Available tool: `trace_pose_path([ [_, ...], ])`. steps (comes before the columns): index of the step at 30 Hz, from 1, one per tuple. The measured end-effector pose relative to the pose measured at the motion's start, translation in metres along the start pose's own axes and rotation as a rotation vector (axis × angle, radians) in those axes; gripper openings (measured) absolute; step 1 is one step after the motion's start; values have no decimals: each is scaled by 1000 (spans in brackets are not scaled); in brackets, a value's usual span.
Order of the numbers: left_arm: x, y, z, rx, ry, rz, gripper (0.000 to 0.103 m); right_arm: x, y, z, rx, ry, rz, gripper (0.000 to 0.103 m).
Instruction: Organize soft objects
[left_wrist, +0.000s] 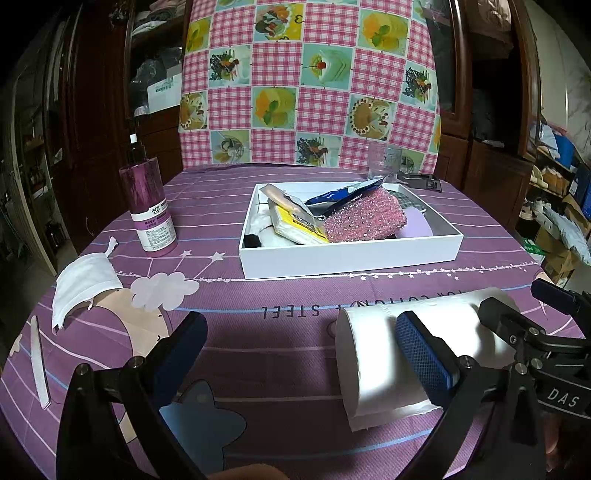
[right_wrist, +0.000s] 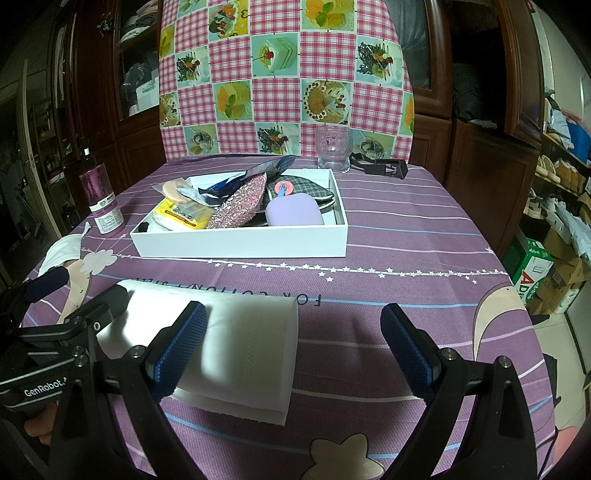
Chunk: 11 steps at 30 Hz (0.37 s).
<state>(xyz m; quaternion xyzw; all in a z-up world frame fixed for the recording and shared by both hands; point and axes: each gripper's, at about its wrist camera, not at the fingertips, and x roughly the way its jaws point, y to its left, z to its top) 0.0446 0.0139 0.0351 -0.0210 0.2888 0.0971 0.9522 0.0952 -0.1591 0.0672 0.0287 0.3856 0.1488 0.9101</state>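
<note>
A white toilet paper roll (left_wrist: 373, 354) lies on its side on the purple tablecloth near the front edge; it also shows in the right wrist view (right_wrist: 240, 339). My left gripper (left_wrist: 306, 350) is open, its right finger (left_wrist: 424, 354) over the roll. My right gripper (right_wrist: 295, 343) is open, its left finger (right_wrist: 181, 343) over the roll. A white tray (left_wrist: 351, 254) beyond holds a pink glitter pouch (left_wrist: 365, 218), a tissue pack (left_wrist: 299, 225), a lilac soft item (right_wrist: 291, 210) and a plaid eye mask (right_wrist: 306, 188). A white face mask (left_wrist: 85, 284) lies at the left.
A purple bottle (left_wrist: 147, 206) stands left of the tray. A clear glass (right_wrist: 332, 147) and a black plastic part (right_wrist: 380, 166) sit behind the tray. A nail file (left_wrist: 38, 362) lies at the left table edge. A checked cloth hangs behind. Boxes stand on the floor at the right.
</note>
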Motion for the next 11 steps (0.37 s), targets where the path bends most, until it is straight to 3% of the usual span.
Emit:
trace_pose_path([
  [7, 5, 8, 0, -37, 19, -51, 103, 0, 0, 0, -1, 1, 0, 95],
  [11, 6, 7, 0, -19, 10, -30, 103, 0, -1, 0, -1, 0, 0, 95],
])
